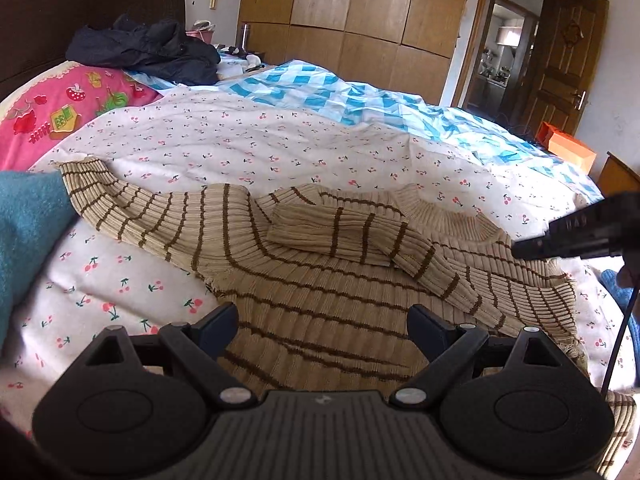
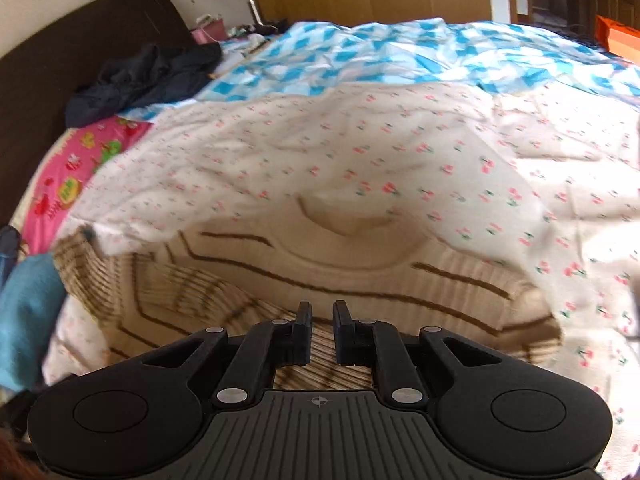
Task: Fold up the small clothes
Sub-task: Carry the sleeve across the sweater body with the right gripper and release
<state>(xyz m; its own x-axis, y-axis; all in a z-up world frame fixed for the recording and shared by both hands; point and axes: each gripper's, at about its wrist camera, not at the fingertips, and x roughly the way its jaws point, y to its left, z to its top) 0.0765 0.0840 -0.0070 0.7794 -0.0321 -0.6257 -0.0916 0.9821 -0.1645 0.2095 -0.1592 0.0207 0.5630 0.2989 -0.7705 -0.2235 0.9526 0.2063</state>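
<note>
A beige sweater with brown stripes [image 1: 320,280] lies flat on the cherry-print bedspread [image 1: 240,140]. Its right sleeve [image 1: 360,240] is folded across the chest; its left sleeve [image 1: 132,208] stretches out to the left. My left gripper [image 1: 322,320] is open, jaws wide apart, just above the sweater's lower body. My right gripper [image 2: 322,316] hovers over the sweater [image 2: 340,276] near its collar [image 2: 344,232], jaws nearly closed with a narrow gap and nothing between them. It also shows in the left wrist view [image 1: 576,228] at the right. The right wrist view is motion-blurred.
A teal garment [image 1: 28,236] lies at the left edge. A pink pillow [image 1: 60,112] and a dark jacket [image 1: 148,50] lie at the headboard. A blue checked quilt [image 1: 360,96] covers the far side. Wardrobe, door and an orange box [image 1: 568,146] stand beyond.
</note>
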